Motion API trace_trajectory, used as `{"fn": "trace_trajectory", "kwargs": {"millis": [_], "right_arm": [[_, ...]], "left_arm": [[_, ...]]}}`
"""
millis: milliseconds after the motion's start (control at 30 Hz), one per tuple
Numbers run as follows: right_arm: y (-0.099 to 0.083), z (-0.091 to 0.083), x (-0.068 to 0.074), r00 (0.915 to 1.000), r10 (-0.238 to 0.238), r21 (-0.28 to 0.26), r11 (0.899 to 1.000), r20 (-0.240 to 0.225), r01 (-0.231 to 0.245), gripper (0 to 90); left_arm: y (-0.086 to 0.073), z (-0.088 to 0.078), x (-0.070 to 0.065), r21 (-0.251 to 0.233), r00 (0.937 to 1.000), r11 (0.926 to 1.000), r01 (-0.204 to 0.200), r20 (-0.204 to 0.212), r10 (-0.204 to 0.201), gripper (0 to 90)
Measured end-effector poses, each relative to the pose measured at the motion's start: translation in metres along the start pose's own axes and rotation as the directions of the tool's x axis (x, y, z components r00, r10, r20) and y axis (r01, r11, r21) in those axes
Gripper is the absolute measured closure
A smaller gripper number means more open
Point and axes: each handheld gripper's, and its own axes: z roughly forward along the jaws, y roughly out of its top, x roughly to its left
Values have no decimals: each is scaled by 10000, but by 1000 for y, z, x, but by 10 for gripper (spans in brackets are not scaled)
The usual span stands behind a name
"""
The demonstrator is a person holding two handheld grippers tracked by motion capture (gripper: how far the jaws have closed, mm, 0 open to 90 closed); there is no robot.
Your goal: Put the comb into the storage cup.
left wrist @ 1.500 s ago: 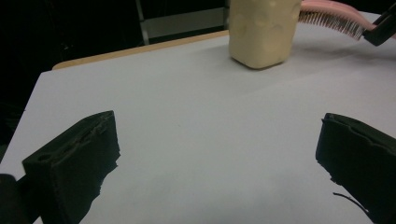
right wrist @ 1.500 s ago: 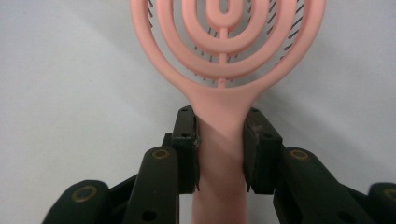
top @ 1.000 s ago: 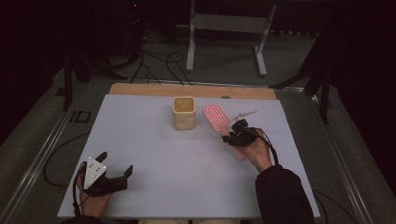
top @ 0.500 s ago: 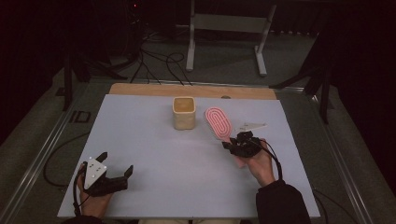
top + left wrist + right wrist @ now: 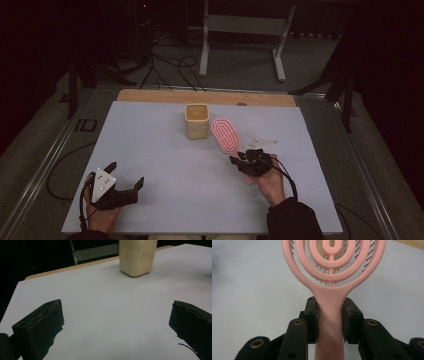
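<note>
A pink hairbrush [image 5: 226, 135] with an oval ringed head is held over the table, right of centre. My right gripper [image 5: 239, 159] is shut on its handle [image 5: 330, 315], the two black jaws pressing on either side, and dark bristles show through the rings of the head [image 5: 333, 257]. A cream square cup [image 5: 197, 120] stands upright on the table just left of the brush head; it appears as the cream cup [image 5: 138, 256] far ahead in the left gripper view. My left gripper [image 5: 125, 178] rests open near the front left corner with nothing between its jaws.
The white table sheet [image 5: 165, 175] covers most of the top, with a wooden strip [image 5: 200, 96] along the far edge. Beyond the table lie floor cables [image 5: 170, 67] and a white metal stand [image 5: 245, 30].
My right gripper has drawn the hairbrush back toward the near side and slightly right, away from the cup. The left gripper has stayed put.
</note>
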Motion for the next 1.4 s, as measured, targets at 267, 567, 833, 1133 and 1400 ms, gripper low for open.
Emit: {"fn": "trace_trajectory", "kwargs": {"millis": [267,567,833,1133,1400], "right_arm": [[0,4,10,9998,-195,-242,9995,-78,193,699],[2,-1,14,9998,-76,-909,9958,-181,59,699],[3,1,19,9989,-254,-1251,9919,-391,203,699],[4,2,25,9971,-509,-1532,9873,-560,418,699],[4,6,32,9963,-568,-1664,9850,-639,455,699]], "left_arm": [[0,-1,0,127,10000,9999,58,-74,-57,2],[6,2,-4,246,9999,9997,74,80,-76,2],[19,9,-11,314,9952,9986,434,868,-460,2],[50,23,-17,221,9883,9963,830,1266,-852,2],[76,32,-24,53,9856,9975,702,1537,-702,3]]}}
